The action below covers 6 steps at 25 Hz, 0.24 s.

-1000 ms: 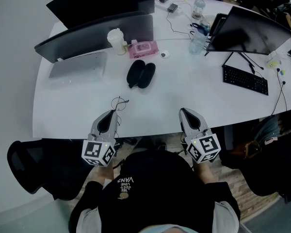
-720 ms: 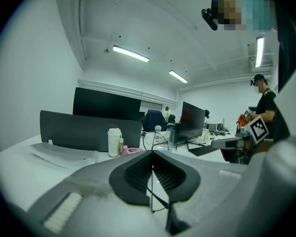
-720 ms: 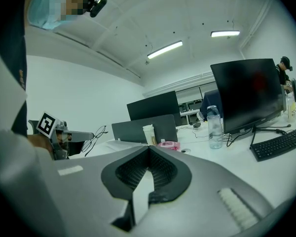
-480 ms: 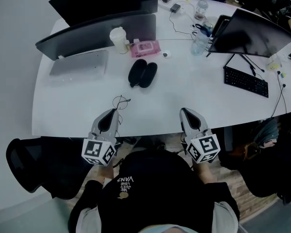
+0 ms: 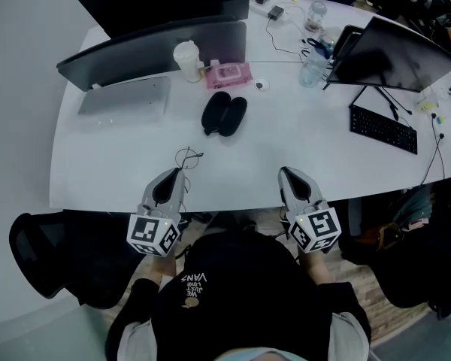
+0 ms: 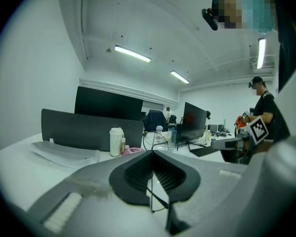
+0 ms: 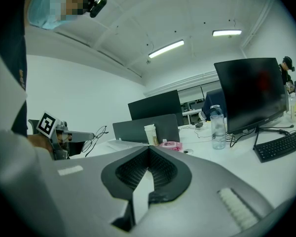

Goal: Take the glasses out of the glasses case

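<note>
- Thin dark wire-framed glasses [image 5: 186, 158] are noted outside the case. They are held in the air over the near edge of the white curved desk [image 5: 113, 164], lower left of centre in the head view.
- The grey left gripper [image 5: 178, 173] is clenched on the glasses. In the left gripper view a fine wire of the frame is pinched between the closed jaws, with a lens rim showing just above them.
- The hold is taken on the wire, probably so the lenses are not touched. Which part of the frame is pinched cannot be told.
- The black oval glasses case [image 5: 223, 114] lies open on the desk at upper centre, its two halves side by side, well apart from the glasses. It is judged empty, though its dark inside is hard to read.
- The grey right gripper [image 5: 283, 172] is held at the near desk edge, lower right of centre. Its jaws are pressed together on nothing, and it is judged idle since the case needs no steadying.
- Removal is judged done. The thin wire could swivel in so narrow a pinch.
</note>
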Tool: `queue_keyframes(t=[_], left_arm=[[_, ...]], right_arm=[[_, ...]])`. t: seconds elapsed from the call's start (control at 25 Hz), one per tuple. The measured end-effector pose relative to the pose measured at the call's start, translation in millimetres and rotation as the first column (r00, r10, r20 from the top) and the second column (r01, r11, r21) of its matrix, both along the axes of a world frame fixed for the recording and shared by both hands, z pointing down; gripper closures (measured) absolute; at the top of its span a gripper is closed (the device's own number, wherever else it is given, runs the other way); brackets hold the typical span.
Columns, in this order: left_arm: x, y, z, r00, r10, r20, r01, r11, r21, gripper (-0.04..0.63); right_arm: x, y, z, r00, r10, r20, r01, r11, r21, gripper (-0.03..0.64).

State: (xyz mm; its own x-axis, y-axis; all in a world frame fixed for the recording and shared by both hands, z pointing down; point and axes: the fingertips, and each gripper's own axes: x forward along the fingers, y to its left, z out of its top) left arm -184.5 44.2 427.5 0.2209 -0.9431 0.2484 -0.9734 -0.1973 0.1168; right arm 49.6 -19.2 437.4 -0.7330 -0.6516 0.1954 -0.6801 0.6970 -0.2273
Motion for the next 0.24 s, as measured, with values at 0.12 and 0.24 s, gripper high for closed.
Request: queue_keyframes(t=[0.12, 0.24], left_arm=[[-1.7, -0.7, 0.4, 1.000, -0.003, -0.002, 0.003, 1.000, -0.001, 0.588], [-3.2, -1.3, 0.6, 1.000, -0.004, -0.003, 0.004, 1.000, -0.003, 0.588]], right_arm=[[-2.8, -0.7, -0.1, 1.000, -0.006, -0.001, 0.006, 1.000, -0.001, 0.619], [-4.8, -1.6, -0.7, 1.000, -0.009, -0.001, 0.009, 1.000, 0.000, 0.620]])
